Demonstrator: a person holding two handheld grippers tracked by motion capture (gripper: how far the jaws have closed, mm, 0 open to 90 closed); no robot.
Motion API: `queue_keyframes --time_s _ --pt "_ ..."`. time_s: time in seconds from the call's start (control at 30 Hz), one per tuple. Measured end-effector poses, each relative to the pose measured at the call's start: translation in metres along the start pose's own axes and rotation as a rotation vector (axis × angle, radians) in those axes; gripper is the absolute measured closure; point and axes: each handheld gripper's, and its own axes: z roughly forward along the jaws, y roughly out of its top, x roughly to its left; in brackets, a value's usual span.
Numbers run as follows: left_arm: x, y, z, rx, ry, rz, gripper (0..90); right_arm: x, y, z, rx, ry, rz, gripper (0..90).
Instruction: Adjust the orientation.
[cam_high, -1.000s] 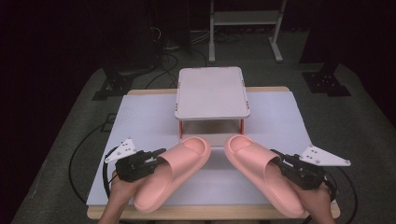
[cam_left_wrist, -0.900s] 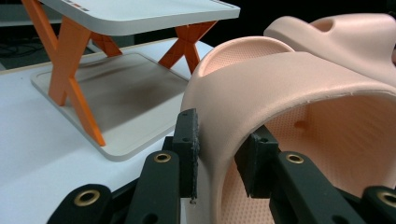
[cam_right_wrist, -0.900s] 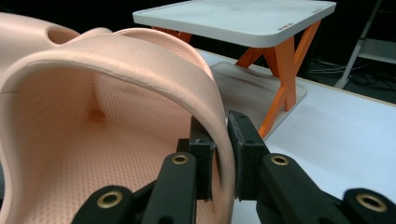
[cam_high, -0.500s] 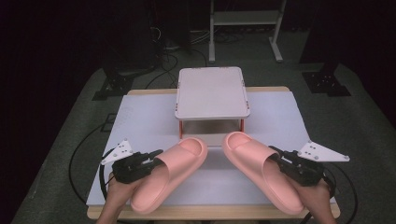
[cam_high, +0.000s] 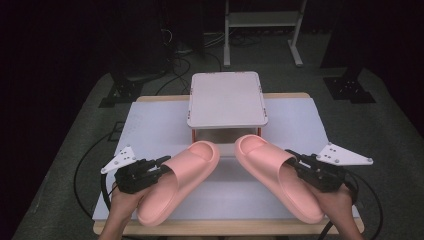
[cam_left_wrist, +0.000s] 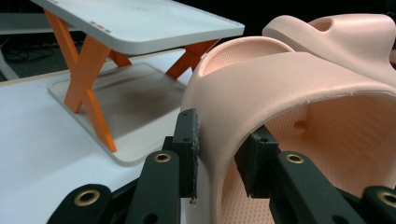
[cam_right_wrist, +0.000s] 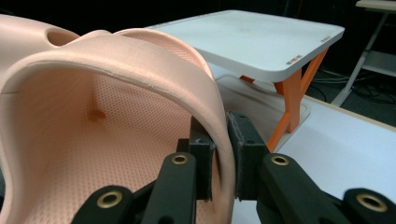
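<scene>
The fingers (cam_left_wrist: 187, 140) of the left gripper (cam_high: 159, 167) are clamped on the strap edge of the left slipper (cam_high: 180, 182), one pad outside the band and one inside the foot opening. The fingers (cam_right_wrist: 245, 140) of the right gripper (cam_high: 299, 165) are clamped the same way on the strap edge of the right slipper (cam_high: 277, 175), pinching the thin wall of the band between them.

Both slippers sit at the near part of the table (cam_high: 150, 120), toes pointing far and inward, so the toes come close together just in front of the small stand (cam_high: 227, 97) (the two toes are apart, with a narrow gap between them). The heel of each slipper reaches toward the near edge of the table; in the high view the left heel lies close to that edge.

The stand is at the middle far side, a white top shelf on orange crossed legs (cam_left_wrist: 86, 74) over a white lower shelf (cam_left_wrist: 116, 102). The slipper toes are just near of its front edge.

Open white tabletop lies to the left of the left slipper and to the right of the right slipper, and on both sides of the stand up to the far edge. Between the two slippers a wedge of bare table widens toward the near edge.
</scene>
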Motion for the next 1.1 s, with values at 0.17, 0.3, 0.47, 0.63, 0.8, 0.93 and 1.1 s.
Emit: queue_keyframes --time_s 0.17,0.3,0.47,0.63,0.8,0.93,1.1 --pt "-0.005 0.012 0.001 0.002 -0.006 0.032 70.9 0.001 0.009 -0.007 -0.010 -0.005 -0.010 80.2" --pt "-0.007 0.023 0.002 0.000 -0.008 0.051 71.0 -0.003 0.020 -0.011 -0.017 -0.015 -0.023 80.2" --pt "-0.003 0.038 0.006 0.004 0.002 0.049 71.4 -0.008 0.029 -0.009 -0.020 -0.022 -0.018 80.2" --pt "0.004 0.056 0.012 0.015 0.034 0.060 71.5 -0.015 0.043 -0.005 -0.025 -0.030 -0.015 80.2" --pt "0.011 0.064 0.015 0.016 0.051 0.049 71.7 -0.020 0.048 0.001 -0.027 -0.037 -0.009 80.2" --pt "0.017 0.069 0.018 0.014 0.061 0.041 71.7 -0.024 0.051 0.008 -0.024 -0.041 0.001 80.2" --pt "0.024 0.073 0.020 0.004 0.071 0.021 71.7 -0.027 0.055 0.015 -0.017 -0.046 0.001 80.2"
